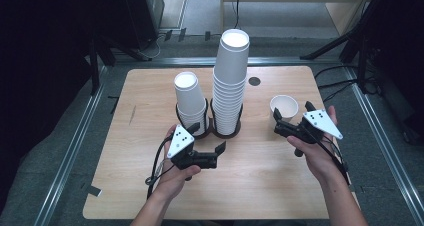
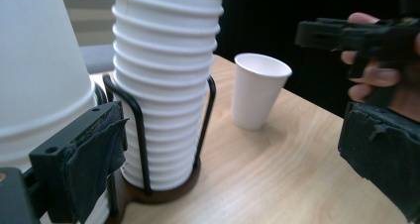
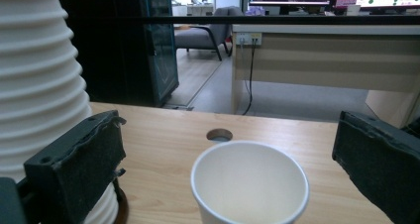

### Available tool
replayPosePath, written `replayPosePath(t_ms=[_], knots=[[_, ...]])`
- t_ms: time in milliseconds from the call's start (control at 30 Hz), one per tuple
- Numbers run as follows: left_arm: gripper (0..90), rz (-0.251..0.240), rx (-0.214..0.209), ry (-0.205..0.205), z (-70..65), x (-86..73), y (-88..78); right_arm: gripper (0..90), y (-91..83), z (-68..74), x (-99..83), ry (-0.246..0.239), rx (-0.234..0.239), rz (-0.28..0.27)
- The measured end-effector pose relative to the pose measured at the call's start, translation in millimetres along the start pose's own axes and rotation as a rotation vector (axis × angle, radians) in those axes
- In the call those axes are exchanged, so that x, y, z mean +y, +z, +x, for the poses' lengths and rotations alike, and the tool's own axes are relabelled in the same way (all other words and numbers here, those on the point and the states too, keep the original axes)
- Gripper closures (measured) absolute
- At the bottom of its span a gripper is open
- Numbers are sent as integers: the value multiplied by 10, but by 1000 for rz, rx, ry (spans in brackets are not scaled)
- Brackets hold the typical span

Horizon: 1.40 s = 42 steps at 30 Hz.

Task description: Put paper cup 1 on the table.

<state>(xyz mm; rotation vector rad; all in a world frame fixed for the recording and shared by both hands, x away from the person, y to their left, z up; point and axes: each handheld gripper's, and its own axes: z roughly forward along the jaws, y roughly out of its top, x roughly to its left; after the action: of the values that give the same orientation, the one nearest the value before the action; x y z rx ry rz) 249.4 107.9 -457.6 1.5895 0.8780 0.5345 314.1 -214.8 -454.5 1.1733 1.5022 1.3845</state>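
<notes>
A single white paper cup [image 1: 284,106] is seen standing upright, mouth up, on the wooden table [image 1: 260,186], well to the right of the tall stack of paper cups [image 1: 230,81]. The right gripper [image 1: 292,117] is held just beside this cup on its near side, with its jaws spread wide; in the right gripper view the cup [image 3: 250,184] is framed between the two jaws, untouched by either. The left gripper [image 1: 207,138] is held in front of the tall stack, its jaws also spread apart with nothing between them. To the left of the tall stack, a shorter stack of cups [image 1: 190,102] is set in the same black wire holder [image 1: 215,131]. Beyond the tall stack to its right, a round hole [image 1: 254,81] is cut in the tabletop.
</notes>
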Motion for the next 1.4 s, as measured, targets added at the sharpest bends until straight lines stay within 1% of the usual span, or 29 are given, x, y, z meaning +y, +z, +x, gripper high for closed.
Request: replayPosePath(t_ms=[100, 233, 367, 400, 533, 567, 633, 667, 733, 867, 1000, 1100, 1167, 1200, 1333, 1400], knots=[[0, -7, 15, 14, 4, 76, 75, 0, -20, 66, 124, -10, 16, -10], [0, -13, 21, 14, 16, 146, 178, 0, -47, 169, 282, -23, 49, -23], [0, -19, 42, 13, 35, 195, 280, 0, -70, 280, 418, -26, 82, -41], [0, -18, 54, 18, 43, 204, 303, 0, -77, 302, 452, -25, 88, -45], [0, -21, 67, 11, 70, 245, 390, 0, -104, 364, 590, 8, 123, -61], [0, -20, 72, 18, 74, 259, 410, 0, -108, 381, 619, 13, 129, -64], [0, -25, 74, 15, 76, 288, 448, 0, -112, 412, 672, 11, 137, -68], [0, -29, 82, 15, 72, 302, 469, 0, -113, 429, 696, 9, 143, -71], [0, -38, 92, 27, 63, 327, 511, 0, -115, 465, 746, 9, 159, -73], [0, -44, 133, 43, 36, 367, 612, 0, -111, 546, 848, 7, 195, -81], [0, -42, 163, 38, 17, 381, 712, 0, -99, 628, 953, 4, 226, -86], [0, -40, 213, 40, 10, 381, 770, 0, -76, 684, 1017, 3, 242, -88], [0, -39, 238, 41, 12, 378, 803, 0, -55, 717, 1050, 7, 255, -88], [0, -41, 243, 46, 13, 376, 818, 0, -46, 733, 1063, 8, 261, -88], [0, -56, 258, 41, 17, 375, 863, 0, -4, 798, 1097, -9, 295, -84], [0, -62, 260, 37, 26, 379, 873, 0, 22, 829, 1111, -15, 298, -81]])
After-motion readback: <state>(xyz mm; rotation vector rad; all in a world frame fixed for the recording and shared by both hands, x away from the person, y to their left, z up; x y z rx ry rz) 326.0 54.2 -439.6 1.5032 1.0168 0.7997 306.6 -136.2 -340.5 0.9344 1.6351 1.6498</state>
